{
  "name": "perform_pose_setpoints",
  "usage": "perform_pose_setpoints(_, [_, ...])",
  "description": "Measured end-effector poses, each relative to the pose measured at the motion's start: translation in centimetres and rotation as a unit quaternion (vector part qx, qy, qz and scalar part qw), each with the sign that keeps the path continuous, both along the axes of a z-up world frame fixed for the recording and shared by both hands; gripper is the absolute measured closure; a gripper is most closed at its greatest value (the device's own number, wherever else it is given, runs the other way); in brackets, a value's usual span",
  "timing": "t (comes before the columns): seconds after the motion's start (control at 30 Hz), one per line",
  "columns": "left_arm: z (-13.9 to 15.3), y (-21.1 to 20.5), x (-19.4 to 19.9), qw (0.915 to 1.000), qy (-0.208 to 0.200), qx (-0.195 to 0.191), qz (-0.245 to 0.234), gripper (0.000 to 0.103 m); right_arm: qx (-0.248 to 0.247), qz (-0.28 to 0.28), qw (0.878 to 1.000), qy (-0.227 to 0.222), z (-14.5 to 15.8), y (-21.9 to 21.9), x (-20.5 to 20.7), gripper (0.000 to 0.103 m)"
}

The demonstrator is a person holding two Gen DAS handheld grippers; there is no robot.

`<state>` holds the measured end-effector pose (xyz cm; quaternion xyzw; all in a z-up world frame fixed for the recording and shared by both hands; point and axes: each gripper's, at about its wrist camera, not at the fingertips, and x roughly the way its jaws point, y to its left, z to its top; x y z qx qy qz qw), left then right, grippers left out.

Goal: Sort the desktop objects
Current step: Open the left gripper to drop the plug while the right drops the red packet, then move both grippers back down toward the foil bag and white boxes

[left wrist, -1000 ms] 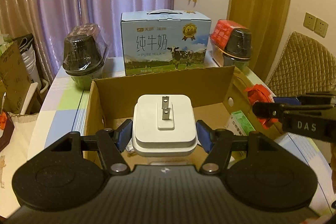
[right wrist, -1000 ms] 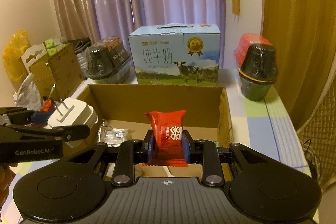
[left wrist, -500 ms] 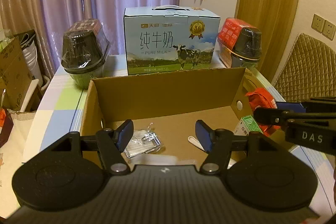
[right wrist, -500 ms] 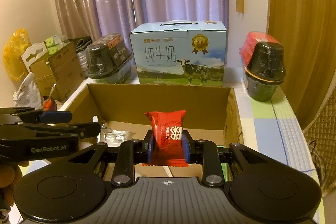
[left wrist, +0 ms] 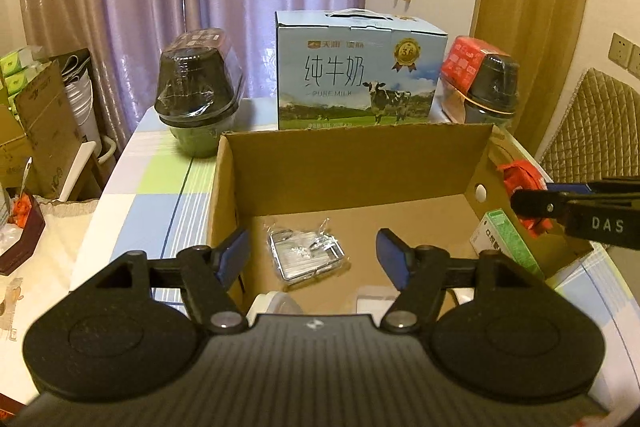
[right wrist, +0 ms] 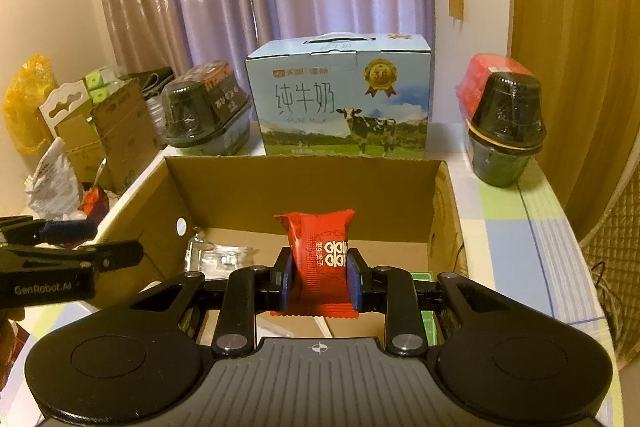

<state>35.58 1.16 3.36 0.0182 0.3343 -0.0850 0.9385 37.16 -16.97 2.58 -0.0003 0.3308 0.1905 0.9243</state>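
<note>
My left gripper (left wrist: 313, 249) hangs open over the brown cardboard box (left wrist: 352, 167), nothing between its blue pads. Below it, on the box floor, lie a silvery foil packet (left wrist: 306, 255) and a white plug adapter (left wrist: 272, 302), mostly hidden by the gripper body. A green-and-white carton (left wrist: 506, 239) leans in the box's right corner. My right gripper (right wrist: 320, 277) is shut on a red snack packet (right wrist: 320, 247), held upright above the near part of the box (right wrist: 304, 191). The left gripper (right wrist: 80, 257) shows at the left edge of the right wrist view.
Behind the box stand a blue milk carton (left wrist: 360, 75), a black wrapped bowl (left wrist: 196, 95) at the left and a black-and-red one (left wrist: 490, 83) at the right. Cardboard and bags (right wrist: 100, 131) crowd the left. A quilted chair (left wrist: 592, 123) is at the right.
The left gripper let go of the white plug adapter, which dropped into the box, and stays open. The right gripper keeps the red packet and has drifted slightly.
</note>
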Motion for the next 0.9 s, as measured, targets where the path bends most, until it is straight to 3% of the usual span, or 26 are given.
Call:
perform_pose_setpoints(0.13, [-0.2,0.3,-0.3,1.0000,0.000,-0.003,0.003,0.037,0.016,0.004,1.000,0.001,0.1,-0.1,0.3,0.073])
perform_pose_setpoints(0.2, [-0.2,0.4,-0.5,1.0000,0.000,-0.004,0.005,0.034,0.024,-0.001,1.000,-0.003,0.4,-0.4,0.2,0.049])
perform_pose_setpoints(0.53, [0.1,1.0,-2.7,0.9999,0.002,-0.013,0.008,0.027,0.028,-0.027,0.999,-0.003,0.7,-2.6,-1.6,0.049])
perform_pose_setpoints(0.9, [1.6,0.8,-7.1,0.9999,0.008,-0.009,0.010,0.022,0.054,-0.040,0.998,0.008,1.4,-4.3,-7.6,0.043])
